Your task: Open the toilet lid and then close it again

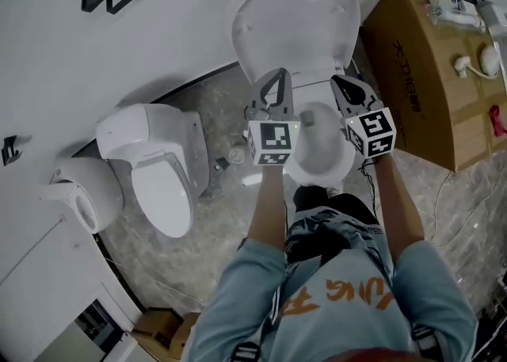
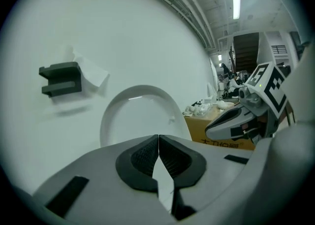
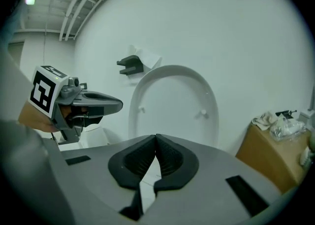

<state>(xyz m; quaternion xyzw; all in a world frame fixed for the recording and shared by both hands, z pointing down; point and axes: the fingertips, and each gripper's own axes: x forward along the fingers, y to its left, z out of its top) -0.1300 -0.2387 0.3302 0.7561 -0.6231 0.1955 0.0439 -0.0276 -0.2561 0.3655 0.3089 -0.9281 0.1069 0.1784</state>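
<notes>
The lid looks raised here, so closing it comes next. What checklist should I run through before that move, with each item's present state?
1. Toilet lid fully raised, leaning back at the wall: ok.
2. Left gripper jaws together, nothing between them: ok.
3. Right gripper jaws together, nothing between them: ok.
4. A gripper in contact with the lid, ready to pull it down: not ok; both gripper views show the lid ahead, apart from the jaws.
5. Bowl rim free where the lid will land: cannot tell; the grippers cover part of it in the head view.
6. Cardboard box apart from the lid: ok.
</notes>
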